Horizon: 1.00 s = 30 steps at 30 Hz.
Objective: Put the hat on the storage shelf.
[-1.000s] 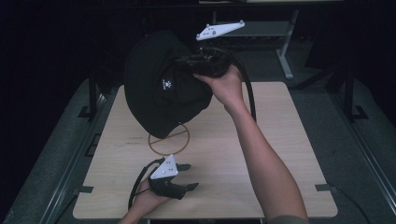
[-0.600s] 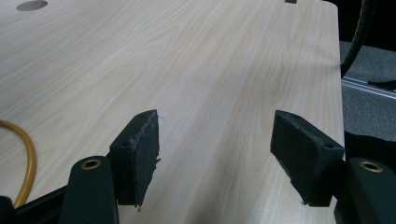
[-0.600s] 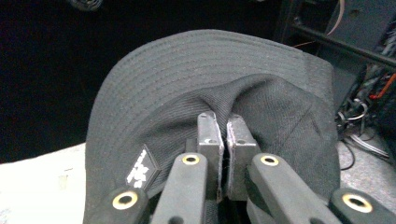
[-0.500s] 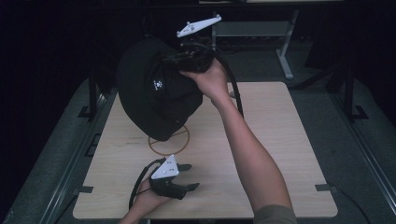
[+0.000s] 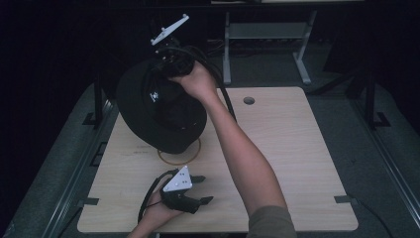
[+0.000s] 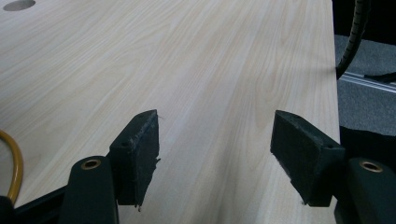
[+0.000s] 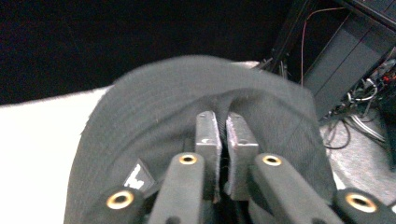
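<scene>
The right claw (image 5: 171,62) holds a black hat (image 5: 161,116) up in the air, above the far left part of the desk (image 5: 287,148). In the right gripper view its jaws stand nearly together, pinching a fold of the hat's (image 7: 187,93) fabric between them; they have just been opening a little, yet the cloth is still between the pads (image 7: 208,135) and the hat still hangs from them.

Take the orange ring (image 5: 171,157) lying on the desk as the landmark. The hat hangs just above and beyond the ring, tilted, with its lower brim edge covering the far side of the ring in the high view. Its widest spread runs slantwise from the claw at the top down toward the ring, so the hat lies below and toward the person from the right claw.

The left claw (image 5: 198,191) rests on the desk on the near side of the ring, close to it, jaws wide apart with only bare wood between them. It is the nearer claw to the ring, while the right one alone has the hat. Judging from this, lowering the hat onto the ring means bringing the right claw down and toward the person.
</scene>
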{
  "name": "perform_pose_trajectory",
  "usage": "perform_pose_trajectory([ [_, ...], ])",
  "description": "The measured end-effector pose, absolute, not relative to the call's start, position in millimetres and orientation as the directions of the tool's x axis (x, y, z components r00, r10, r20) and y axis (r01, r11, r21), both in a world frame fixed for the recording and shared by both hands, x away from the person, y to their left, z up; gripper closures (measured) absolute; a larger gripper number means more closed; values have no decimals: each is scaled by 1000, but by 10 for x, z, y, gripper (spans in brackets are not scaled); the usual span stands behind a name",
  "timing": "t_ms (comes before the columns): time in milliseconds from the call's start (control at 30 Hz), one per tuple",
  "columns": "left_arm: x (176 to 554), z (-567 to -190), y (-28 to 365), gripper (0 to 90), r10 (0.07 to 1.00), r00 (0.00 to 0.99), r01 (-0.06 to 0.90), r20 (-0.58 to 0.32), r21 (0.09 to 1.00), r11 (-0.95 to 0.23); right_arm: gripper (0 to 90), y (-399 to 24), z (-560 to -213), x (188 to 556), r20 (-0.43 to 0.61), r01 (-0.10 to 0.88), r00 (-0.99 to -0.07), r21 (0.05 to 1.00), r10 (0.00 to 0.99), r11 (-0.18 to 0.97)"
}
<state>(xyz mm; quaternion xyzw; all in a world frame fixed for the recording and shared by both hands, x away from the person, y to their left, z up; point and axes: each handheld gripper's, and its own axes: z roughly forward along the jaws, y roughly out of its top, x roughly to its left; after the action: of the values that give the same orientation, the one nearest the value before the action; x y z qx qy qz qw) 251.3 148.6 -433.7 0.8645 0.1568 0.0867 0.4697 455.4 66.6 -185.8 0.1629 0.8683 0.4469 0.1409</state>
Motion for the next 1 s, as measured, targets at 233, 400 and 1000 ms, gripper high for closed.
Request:
perform_pose_trajectory([
  [233,2494,-4330,1483,322,344,939,188,-1,838,-512,516,650,-1942,4541,-95,166,-904,820,416,548],
  [400,2473,-4332,1458,322,339,941,189,-3,834,-518,454,421,-1978,4520,-14,216,-905,845,424,488],
  [1000,2493,-4327,1485,316,360,933,209,-19,842,-497,338,-315,-2254,4331,108,293,-887,884,450,365],
])
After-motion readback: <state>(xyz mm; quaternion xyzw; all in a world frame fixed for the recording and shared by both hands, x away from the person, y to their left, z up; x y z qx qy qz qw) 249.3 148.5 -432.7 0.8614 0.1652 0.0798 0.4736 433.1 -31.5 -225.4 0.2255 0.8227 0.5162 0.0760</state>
